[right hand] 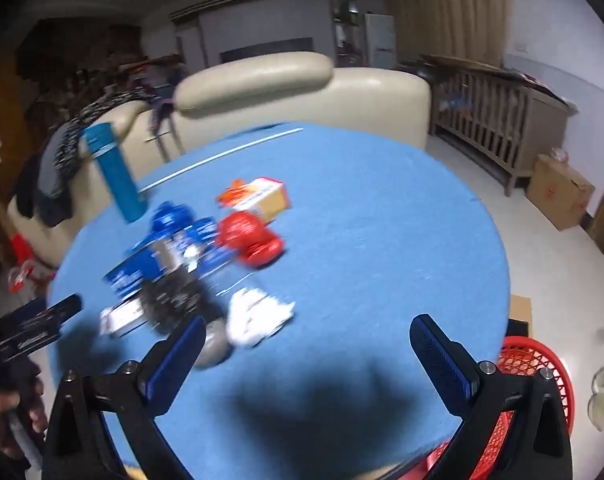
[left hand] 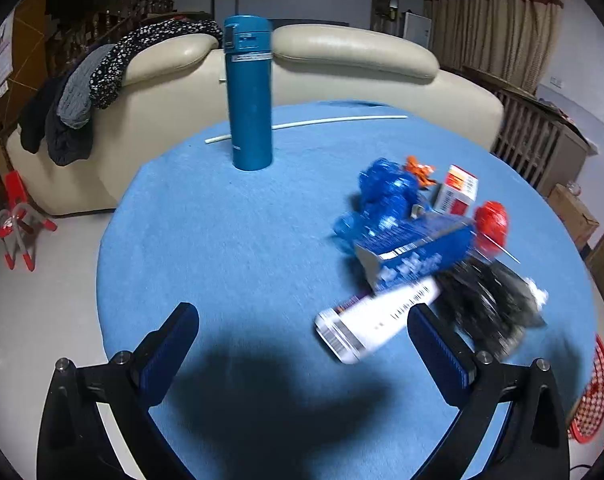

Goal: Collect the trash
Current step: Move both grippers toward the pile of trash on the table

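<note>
Both grippers hover over a round tabletop [left hand: 221, 240] covered in blue cloth, each with its jaws spread wide and nothing between them. The left gripper [left hand: 302, 336] sits just short of the trash heap, its right finger near a white carton [left hand: 376, 320] lying flat. Stacked against that carton are a blue box [left hand: 418, 250], a crumpled blue wrapper [left hand: 386, 192], a black plastic bag [left hand: 490, 308], a red wrapper [left hand: 490, 226], an orange scrap [left hand: 420, 169] and a small red-and-white box [left hand: 458, 190]. The right gripper [right hand: 306, 340] faces the same heap, with crumpled white paper [right hand: 257, 316] nearest. A teal flask [left hand: 249, 92] stands upright, closed, apart from the heap. A red mesh basket [right hand: 538, 364] sits beside the table; its contents are hidden.
</note>
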`<state>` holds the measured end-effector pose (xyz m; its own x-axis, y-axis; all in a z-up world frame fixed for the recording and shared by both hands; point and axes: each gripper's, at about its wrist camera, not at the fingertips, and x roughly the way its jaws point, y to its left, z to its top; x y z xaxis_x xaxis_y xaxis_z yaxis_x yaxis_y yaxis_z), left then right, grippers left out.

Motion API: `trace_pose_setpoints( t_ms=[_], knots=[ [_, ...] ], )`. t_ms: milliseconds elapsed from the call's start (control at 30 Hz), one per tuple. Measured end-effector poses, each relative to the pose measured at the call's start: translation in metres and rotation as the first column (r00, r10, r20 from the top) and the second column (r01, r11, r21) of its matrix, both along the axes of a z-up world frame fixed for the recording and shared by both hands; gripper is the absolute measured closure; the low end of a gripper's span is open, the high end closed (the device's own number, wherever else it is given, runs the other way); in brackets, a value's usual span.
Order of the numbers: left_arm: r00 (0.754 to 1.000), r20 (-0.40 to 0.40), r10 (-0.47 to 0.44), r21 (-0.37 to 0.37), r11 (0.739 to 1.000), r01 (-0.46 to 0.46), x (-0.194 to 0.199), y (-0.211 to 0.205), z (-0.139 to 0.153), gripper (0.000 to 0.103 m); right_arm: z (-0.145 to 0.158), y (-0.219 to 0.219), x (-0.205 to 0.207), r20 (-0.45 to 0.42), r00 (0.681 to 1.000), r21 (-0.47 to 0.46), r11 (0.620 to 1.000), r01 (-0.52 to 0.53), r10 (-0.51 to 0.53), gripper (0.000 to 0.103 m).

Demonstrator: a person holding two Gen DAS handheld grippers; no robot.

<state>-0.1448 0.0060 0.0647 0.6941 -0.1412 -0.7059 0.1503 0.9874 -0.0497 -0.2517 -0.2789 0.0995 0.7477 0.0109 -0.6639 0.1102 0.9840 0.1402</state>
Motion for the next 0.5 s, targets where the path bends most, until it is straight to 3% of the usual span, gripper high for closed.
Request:
trace_pose_setpoints(
  t_ms=[233,500],
  knots=[
    [0.998,0.035,-0.043,-0.004,0.999,0.043,-0.024,-0.005,0.018,0.0,0.002,0.018,-0.029,0.013,0.997,0.047,0.996,-0.07,0.07,0.0],
    [0.994,0.049,-0.097,0.005,0.995,0.097,-0.039,-0.012,0.023,0.0,-0.001,0.019,-0.034,0.029,0.998,0.086,0.995,-0.059,0.057,0.0]
  ],
)
